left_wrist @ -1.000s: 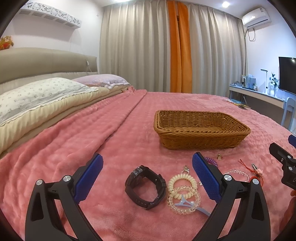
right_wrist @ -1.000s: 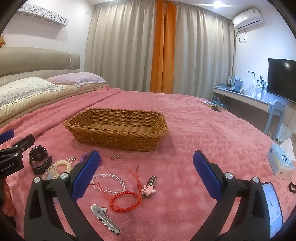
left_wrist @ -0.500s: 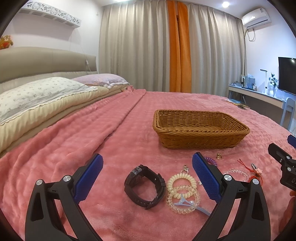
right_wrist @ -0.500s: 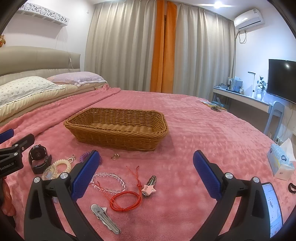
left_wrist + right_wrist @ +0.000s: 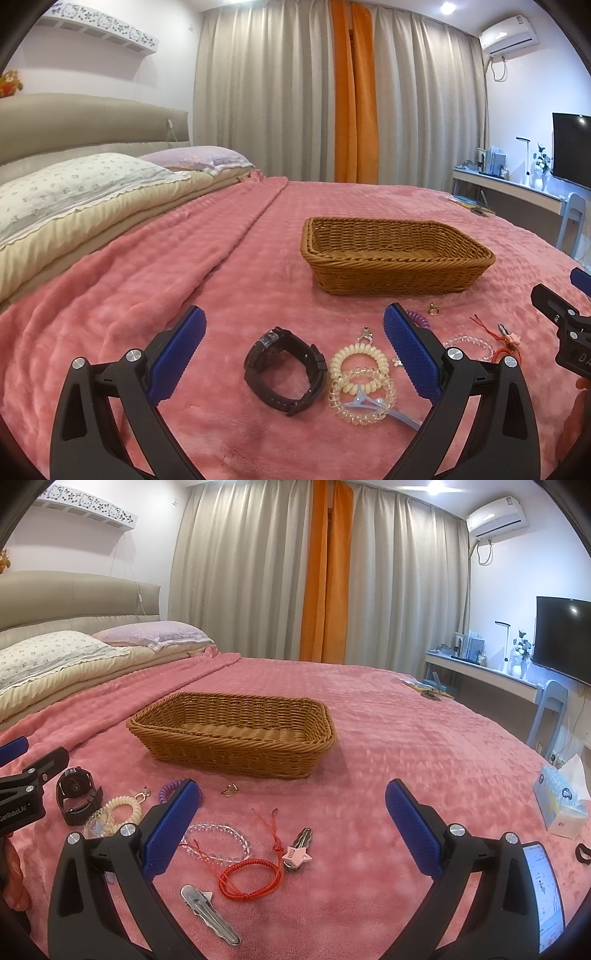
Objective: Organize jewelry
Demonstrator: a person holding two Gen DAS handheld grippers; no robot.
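On a pink blanket [image 5: 184, 266] sits a wicker basket [image 5: 397, 273], nothing visible inside. Left gripper [image 5: 291, 343] hangs wide open over a black watch [image 5: 286, 369], coil bands [image 5: 360, 376] at its 3 o'clock. Right gripper [image 5: 288, 819] is spread too, empty, above a red cord [image 5: 251, 877], bead bracelet [image 5: 218, 843] and star clip [image 5: 297, 853]; a silver clip [image 5: 208, 914] lies at 7 o'clock.

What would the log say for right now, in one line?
left gripper: open, over watch | right gripper: open, empty | basket: empty | jewelry on blanket
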